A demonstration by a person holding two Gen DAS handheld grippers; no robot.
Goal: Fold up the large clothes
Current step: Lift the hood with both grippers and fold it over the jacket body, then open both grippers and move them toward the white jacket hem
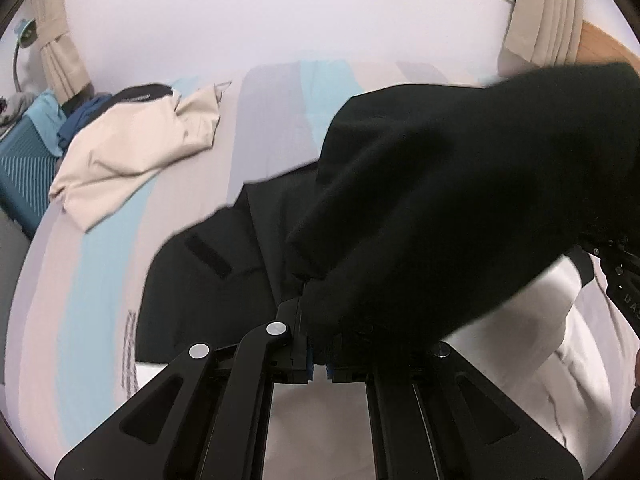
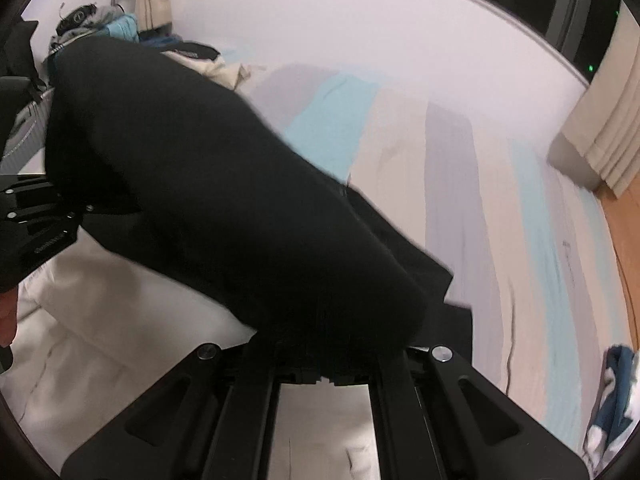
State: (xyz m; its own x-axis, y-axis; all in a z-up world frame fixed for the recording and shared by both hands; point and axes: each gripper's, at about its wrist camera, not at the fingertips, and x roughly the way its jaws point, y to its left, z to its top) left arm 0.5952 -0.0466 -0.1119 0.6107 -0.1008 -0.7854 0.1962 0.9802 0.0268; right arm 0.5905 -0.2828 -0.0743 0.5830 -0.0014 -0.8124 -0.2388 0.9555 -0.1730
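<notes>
A large black garment [image 1: 440,184] hangs between both grippers above a bed with a striped sheet [image 1: 276,120]. Its lower part lies flat on the bed [image 1: 216,264]. My left gripper [image 1: 316,320] is shut on one edge of the black cloth, which drapes over its right finger. My right gripper [image 2: 324,360] is shut on another edge of the same garment [image 2: 224,200]; the cloth hides both its fingertips. The right gripper's body shows at the right edge of the left wrist view [image 1: 624,280], and the left gripper's at the left edge of the right wrist view [image 2: 36,216].
A beige garment [image 1: 136,148] lies crumpled on the bed's far left, with a dark blue and black pile [image 1: 92,112] and a teal suitcase [image 1: 24,176] behind it. A white duvet [image 2: 100,320] lies near me. Curtains [image 2: 604,128] hang right. A blue-white cloth [image 2: 612,396] lies lower right.
</notes>
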